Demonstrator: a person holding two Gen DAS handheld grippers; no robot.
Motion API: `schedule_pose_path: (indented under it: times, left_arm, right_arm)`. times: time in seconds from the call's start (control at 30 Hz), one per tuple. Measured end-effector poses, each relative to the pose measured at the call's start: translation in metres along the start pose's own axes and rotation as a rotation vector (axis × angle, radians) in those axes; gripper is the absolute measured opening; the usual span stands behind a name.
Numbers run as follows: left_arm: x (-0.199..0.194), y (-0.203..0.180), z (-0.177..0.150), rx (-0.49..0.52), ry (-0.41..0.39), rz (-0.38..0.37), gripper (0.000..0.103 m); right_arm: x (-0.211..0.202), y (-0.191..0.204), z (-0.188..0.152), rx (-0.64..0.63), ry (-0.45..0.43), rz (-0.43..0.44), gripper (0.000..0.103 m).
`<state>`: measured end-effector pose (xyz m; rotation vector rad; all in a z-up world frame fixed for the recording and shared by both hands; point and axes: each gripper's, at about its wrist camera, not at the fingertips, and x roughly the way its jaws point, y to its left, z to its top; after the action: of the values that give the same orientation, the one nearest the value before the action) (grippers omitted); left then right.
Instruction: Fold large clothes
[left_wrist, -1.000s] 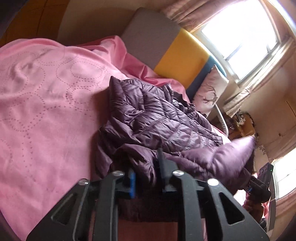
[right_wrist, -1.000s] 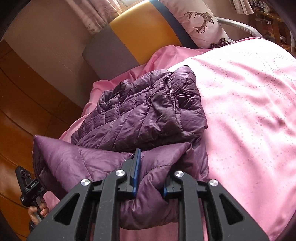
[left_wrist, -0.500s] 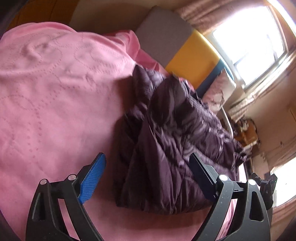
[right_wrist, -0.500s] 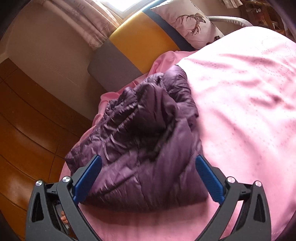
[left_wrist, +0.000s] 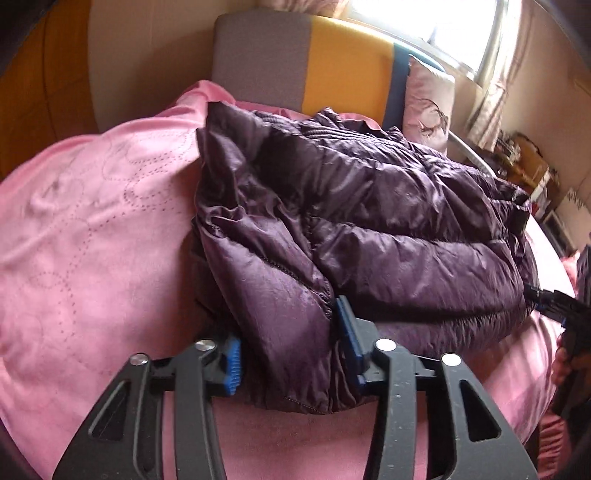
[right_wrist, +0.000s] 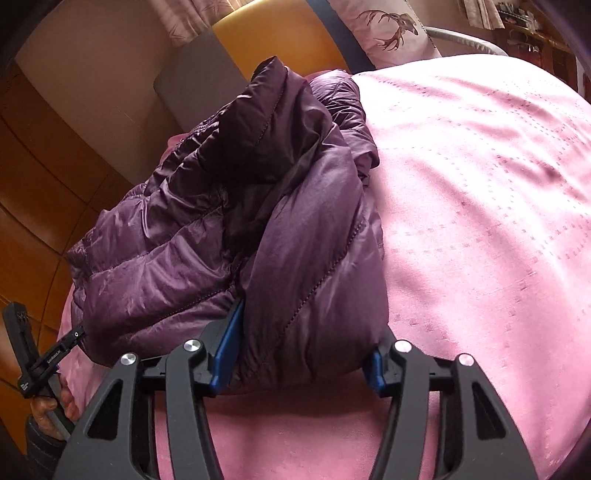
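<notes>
— Two grippers, jaws just narrowed from wide?
— Yes: left gripper (left_wrist: 288, 354) and right gripper (right_wrist: 301, 338) each pinching a thick fold of the quilted purple puffer jacket (left_wrist: 369, 221).
— Whereabouts?
— Bunched near the head edge of the pink stitched bedspread (left_wrist: 92, 240).

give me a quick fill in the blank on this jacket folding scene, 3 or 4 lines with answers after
1. The quilted jacket is coloured ____.
2. The jacket lies on a bedspread coloured ____.
3. The pads of the left gripper and the right gripper are coloured ____.
4. The pillow by the headboard bears a drawing of a ____.

Missing words: purple; pink; blue; deer
</notes>
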<state>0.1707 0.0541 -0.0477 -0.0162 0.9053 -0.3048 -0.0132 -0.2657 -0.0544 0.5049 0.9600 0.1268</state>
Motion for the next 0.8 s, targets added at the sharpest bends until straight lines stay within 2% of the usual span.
schedule_pose_path:
  times: [0.23, 0.5, 0.57, 0.8]
  left_arm:
    - [-0.003, -0.012, -0.001, 0.05, -0.02, 0.017, 0.024]
    - [-0.008, -0.013, -0.006, 0.058, -0.029, 0.015, 0.023]
    - [-0.009, -0.014, -0.008, 0.061, -0.029, 0.011, 0.018]
    - [-0.015, -0.015, -0.015, 0.066, -0.036, 0.002, 0.018]
  right_arm:
    - [0.0, 0.005, -0.004, -0.023, 0.005, -0.02, 0.046]
    - [0.003, 0.012, -0.006, -0.02, 0.007, -0.021, 0.042]
    - [0.001, 0.011, -0.005, -0.021, 0.008, -0.019, 0.041]
    - [0.003, 0.009, -0.006, -0.025, 0.01, -0.019, 0.037]
